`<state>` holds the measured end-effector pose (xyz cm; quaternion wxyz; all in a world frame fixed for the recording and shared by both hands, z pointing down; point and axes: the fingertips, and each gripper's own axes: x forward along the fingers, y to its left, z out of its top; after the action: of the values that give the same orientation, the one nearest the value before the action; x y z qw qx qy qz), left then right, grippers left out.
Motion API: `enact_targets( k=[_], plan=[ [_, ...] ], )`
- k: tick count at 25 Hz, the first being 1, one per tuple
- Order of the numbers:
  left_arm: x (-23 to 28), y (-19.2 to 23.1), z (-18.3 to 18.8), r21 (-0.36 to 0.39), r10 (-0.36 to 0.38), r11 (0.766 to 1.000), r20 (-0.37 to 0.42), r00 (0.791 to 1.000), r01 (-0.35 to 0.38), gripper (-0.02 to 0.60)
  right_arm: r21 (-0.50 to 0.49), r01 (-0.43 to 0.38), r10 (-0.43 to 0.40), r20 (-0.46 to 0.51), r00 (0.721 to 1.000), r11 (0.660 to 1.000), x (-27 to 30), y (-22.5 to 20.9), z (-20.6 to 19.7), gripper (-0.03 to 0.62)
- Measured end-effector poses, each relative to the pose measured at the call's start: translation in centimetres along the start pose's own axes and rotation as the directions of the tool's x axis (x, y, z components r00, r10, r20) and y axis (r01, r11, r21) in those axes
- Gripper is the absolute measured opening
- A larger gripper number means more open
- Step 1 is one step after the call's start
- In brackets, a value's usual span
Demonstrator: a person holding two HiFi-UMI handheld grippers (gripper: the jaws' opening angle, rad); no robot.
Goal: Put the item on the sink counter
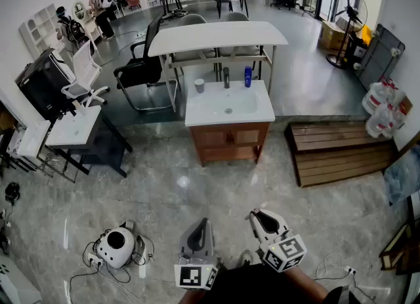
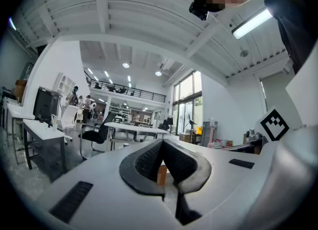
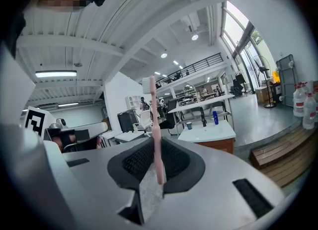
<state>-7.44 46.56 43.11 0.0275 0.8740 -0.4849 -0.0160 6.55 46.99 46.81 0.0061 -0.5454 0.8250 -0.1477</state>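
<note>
Lowest in the head view, our right gripper [image 1: 256,216] is clamped on a pink toothbrush [image 3: 155,124], which stands upright between its jaws. Our left gripper [image 1: 200,225], just beside it, is closed and empty. The sink counter [image 1: 203,115] lies well apart, straight ahead at upper centre, so we judge the right gripper must carry the toothbrush forward.

Looked down on glossy grey tile floor [image 1: 197,184] w/ light glare. Saw long white table [image 1: 216,37] mid-room, black office chair [image 1: 141,69] at its left end, white chair [image 1: 85,76] further left. Noted small white desk [image 1: 75,129] nr left wall, arched white shelf unit [image 1: 39,30] behind. Found wooden slat platform [image 1: 338,152] at right, water jugs [image 1: 379,96] & pedestal fan [image 1: 348,10] beyond. Had white beamed ceiling [image 2: 149,20], tube light [image 2: 253,23], tall windows [image 3: 243,40], railed mezzanine [image 2: 119,91] at far end.
</note>
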Motion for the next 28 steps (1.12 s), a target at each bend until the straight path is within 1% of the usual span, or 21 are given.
enact_targets(
  k=[4,8,15,23,28],
  plan=[
    [0.2,-0.7,0.3,-0.021,0.003,1.0,0.001,1.0,-0.003,0.017,-0.001,-0.002,0.002,-0.002,1.0,1.0,-0.4,-0.3,0.1,0.046],
    [0.3,-1.0,0.5,-0.022,0.002,1.0,0.001,1.0,-0.002,0.017,-0.003,-0.006,0.006,-0.007,1.0,1.0,-0.6,-0.3,0.1,0.046],
    [0.8,-2.2,0.2,-0.019,0.001,1.0,-0.005,1.0,-0.001,0.016,0.028,-0.001,0.001,0.006,1.0,1.0,-1.3,-1.4,0.2,0.046],
    [1.6,-4.7,-0.1,-0.006,0.019,1.0,-0.01,1.0,-0.019,0.017,0.032,-0.02,0.02,0.011,1.0,0.999,-2.9,-3.5,0.1,0.046],
    [1.9,-5.6,-0.9,0.012,0.041,0.999,-0.013,0.999,-0.041,0.017,0.032,-0.058,0.057,0.014,0.998,0.998,-3.1,-4.7,-0.2,0.046]
  ],
)
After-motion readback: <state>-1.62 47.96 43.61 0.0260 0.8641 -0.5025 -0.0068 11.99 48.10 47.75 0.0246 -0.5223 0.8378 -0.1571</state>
